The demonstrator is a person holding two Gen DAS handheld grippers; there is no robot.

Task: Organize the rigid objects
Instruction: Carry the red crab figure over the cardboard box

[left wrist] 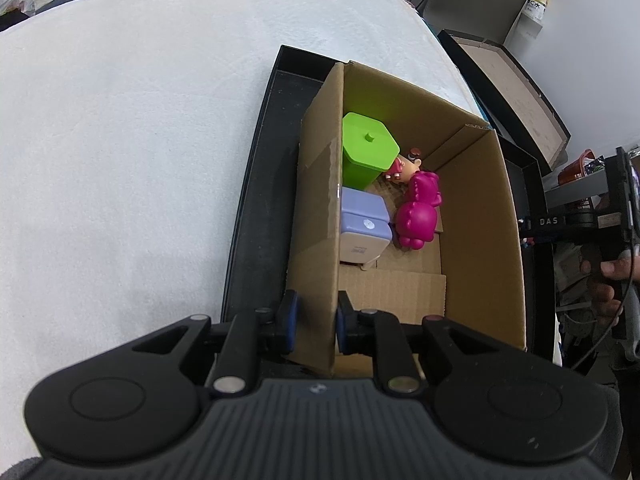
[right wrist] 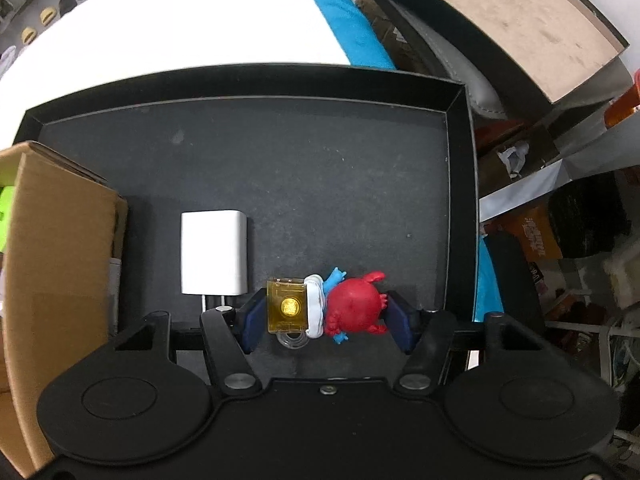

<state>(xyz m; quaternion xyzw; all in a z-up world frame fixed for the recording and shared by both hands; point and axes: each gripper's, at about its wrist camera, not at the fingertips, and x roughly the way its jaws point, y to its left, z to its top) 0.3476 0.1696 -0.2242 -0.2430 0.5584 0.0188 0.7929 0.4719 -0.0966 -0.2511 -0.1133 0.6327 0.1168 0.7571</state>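
My left gripper (left wrist: 316,316) is shut on the near left wall of an open cardboard box (left wrist: 476,216). Inside the box are a green lidded container (left wrist: 370,148), a lavender box (left wrist: 362,228), a magenta toy (left wrist: 418,212) and a small figure (left wrist: 406,168). The box stands in a black tray (left wrist: 260,184). In the right wrist view my right gripper (right wrist: 326,320) points down into the tray (right wrist: 248,140). Its pads press both ends of a toy figure (right wrist: 352,308) with a red head and a yellow base. A white charger (right wrist: 214,252) lies just left of it.
The tray rests on a white cloth-covered table (left wrist: 120,140). A brown board (right wrist: 500,20) and a blue cloth (right wrist: 348,28) lie beyond the tray's far right corner. Shelves with clutter (right wrist: 580,240) stand to the right. A person's hand (left wrist: 604,284) grips the other tool's handle.
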